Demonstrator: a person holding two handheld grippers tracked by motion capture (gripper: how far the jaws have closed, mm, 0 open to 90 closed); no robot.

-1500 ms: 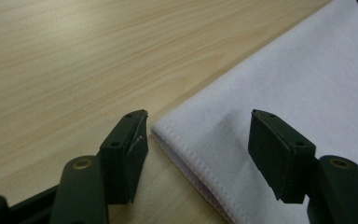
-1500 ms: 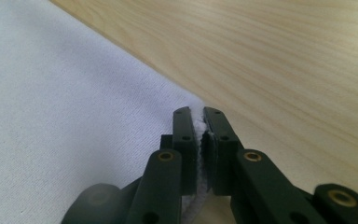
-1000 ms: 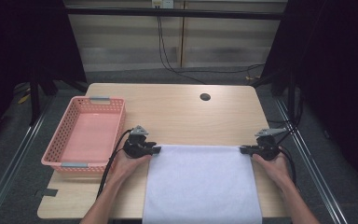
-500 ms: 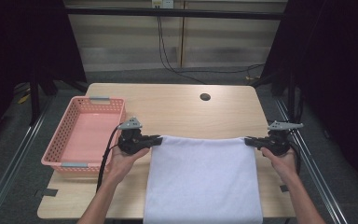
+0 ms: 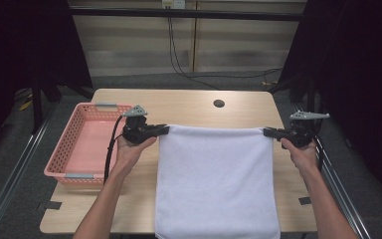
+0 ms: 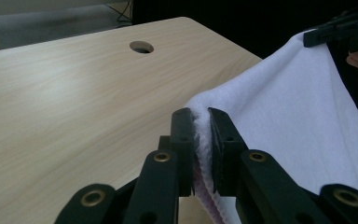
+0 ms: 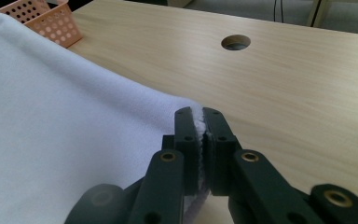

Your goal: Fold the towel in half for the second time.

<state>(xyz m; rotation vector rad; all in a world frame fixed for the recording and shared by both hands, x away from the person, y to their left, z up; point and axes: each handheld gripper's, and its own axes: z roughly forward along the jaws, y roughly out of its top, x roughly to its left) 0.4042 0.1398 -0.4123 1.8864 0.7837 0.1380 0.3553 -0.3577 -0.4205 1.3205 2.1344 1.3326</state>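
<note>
- Ok so my left tool has its jaws clamped on the far left corner of the white towel. In the left gripper view the terry edge is squeezed right between the two black jaws; they've just finished closing down on it.
- My right tool is doing the same on the far right corner. In the right gripper view there's only a thin strip of towel showing between the jaws, so that one's pinched tight.
- The far edge of the towel runs pretty much straight between the two tools, up off the desk. From there the cloth slopes back toward me, and the near end runs past the front edge of the desk at the bottom of the high view.
- In the left gripper view I can also see the other tool holding its corner at the far end, with the towel sagging a bit in between.
- The pink basket sits on the left side of the desk, just beside my left hand, not touching the towel.
- There's a round cable hole in the desk beyond the towel, well apart from it.
- My right hand is out near the right edge of the desk.
</note>
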